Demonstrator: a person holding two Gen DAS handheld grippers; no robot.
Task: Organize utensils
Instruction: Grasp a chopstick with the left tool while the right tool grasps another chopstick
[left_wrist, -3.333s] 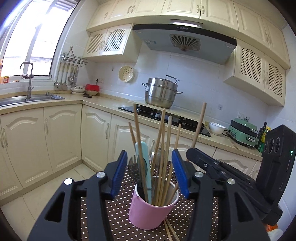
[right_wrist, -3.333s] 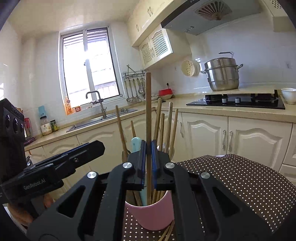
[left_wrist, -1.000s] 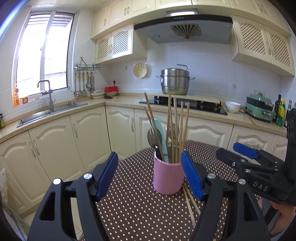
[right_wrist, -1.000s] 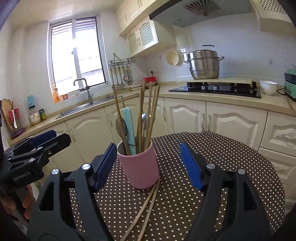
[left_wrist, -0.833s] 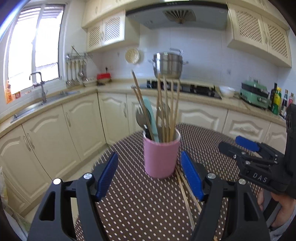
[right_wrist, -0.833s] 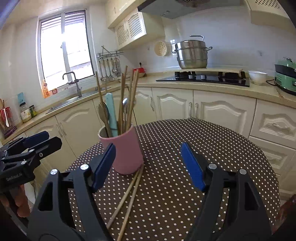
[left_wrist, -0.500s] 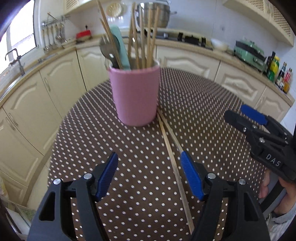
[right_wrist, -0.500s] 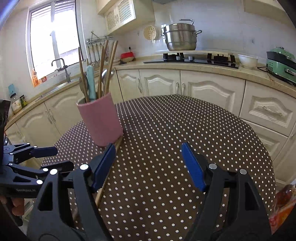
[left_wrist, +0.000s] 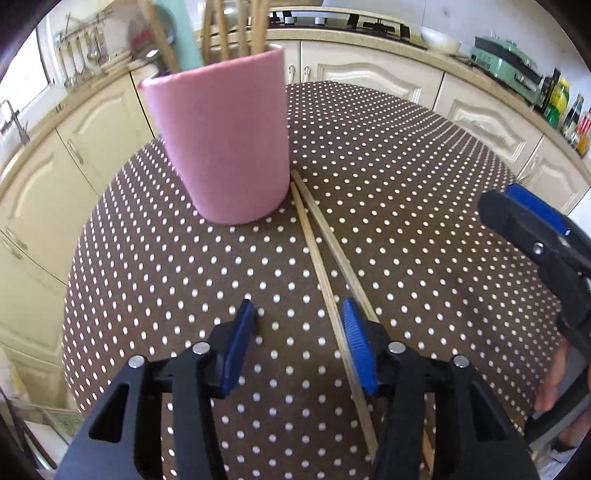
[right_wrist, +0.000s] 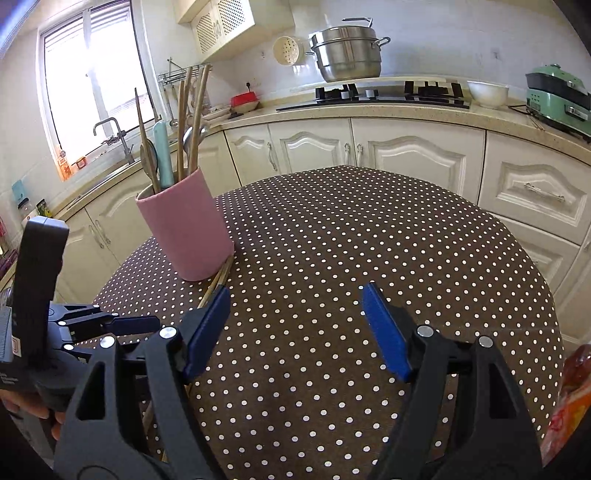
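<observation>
A pink cup (left_wrist: 221, 140) (right_wrist: 188, 229) stands on the dotted table (left_wrist: 406, 177) and holds several chopsticks, spoons and a pale green handle. Two loose chopsticks (left_wrist: 317, 251) (right_wrist: 221, 276) lie on the cloth, running from the cup's base towards me. My left gripper (left_wrist: 297, 314) points steeply down over them and its jaws are closing. One chopstick lies between the pads, close to the right one, and nothing is pressed. The other passes under the right finger. My right gripper (right_wrist: 295, 295) hovers wide open over bare cloth, right of the cup.
Cream cabinets and a counter ring the table, with a hob (right_wrist: 391, 94), a steel pot (right_wrist: 349, 55), a white bowl (right_wrist: 487, 92) and a green appliance (right_wrist: 554, 96). An orange packet (right_wrist: 569, 398) sits at the table's right edge. A hand (left_wrist: 554, 380) holds the right gripper.
My left gripper tipped down and moved close over the loose chopsticks, its jaws narrowing. My right gripper, shut earlier on a chopstick in the cup, is open and has dipped towards the table.
</observation>
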